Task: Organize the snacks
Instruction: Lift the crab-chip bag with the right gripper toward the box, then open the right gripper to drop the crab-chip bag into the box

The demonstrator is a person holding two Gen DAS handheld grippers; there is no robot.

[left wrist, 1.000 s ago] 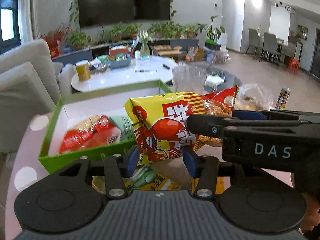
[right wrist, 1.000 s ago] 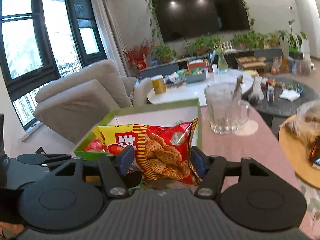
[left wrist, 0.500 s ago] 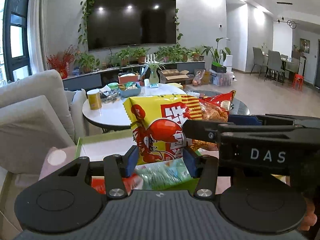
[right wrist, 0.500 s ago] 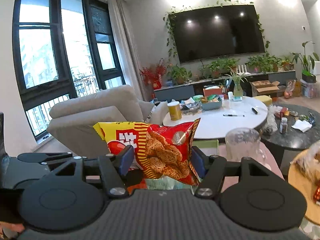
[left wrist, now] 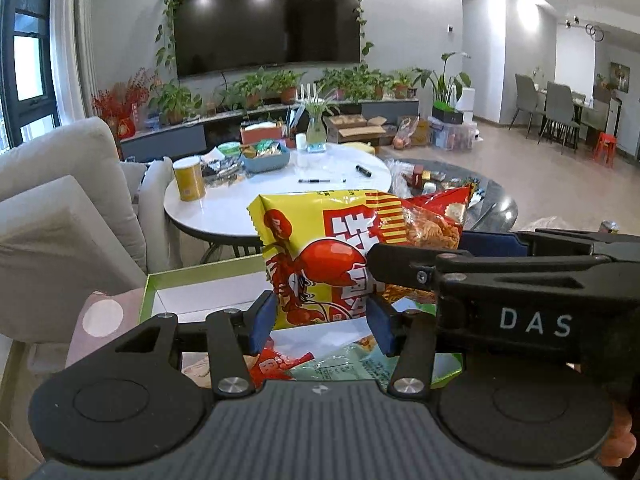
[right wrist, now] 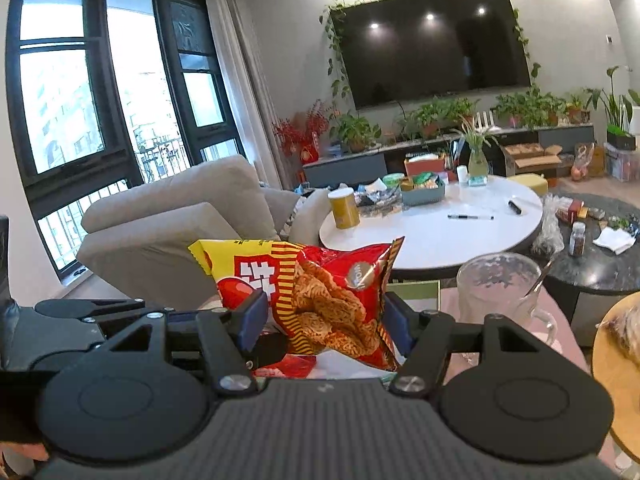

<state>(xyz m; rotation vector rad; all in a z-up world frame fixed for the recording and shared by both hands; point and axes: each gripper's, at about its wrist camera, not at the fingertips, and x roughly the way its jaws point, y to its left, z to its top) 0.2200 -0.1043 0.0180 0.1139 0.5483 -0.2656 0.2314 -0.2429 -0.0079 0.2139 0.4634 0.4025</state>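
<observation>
Snack bag (left wrist: 320, 256), yellow and red with a lobster print, held upright in the air above green box (left wrist: 192, 280). Left gripper (left wrist: 320, 322) clamped on bag's lower left edge; right gripper (right wrist: 324, 320) clamped on its right side. More packets (left wrist: 332, 364) lying in box below. Glass mug (right wrist: 500, 292) standing just right of box.

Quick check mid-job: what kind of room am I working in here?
Almost certainly a home living room: a big wall-mounted TV hung with trailing vines, a beige sofa by tall windows, and a round white coffee table strewn with snacks and pens. A dining area with grey chairs opens to the right.
</observation>
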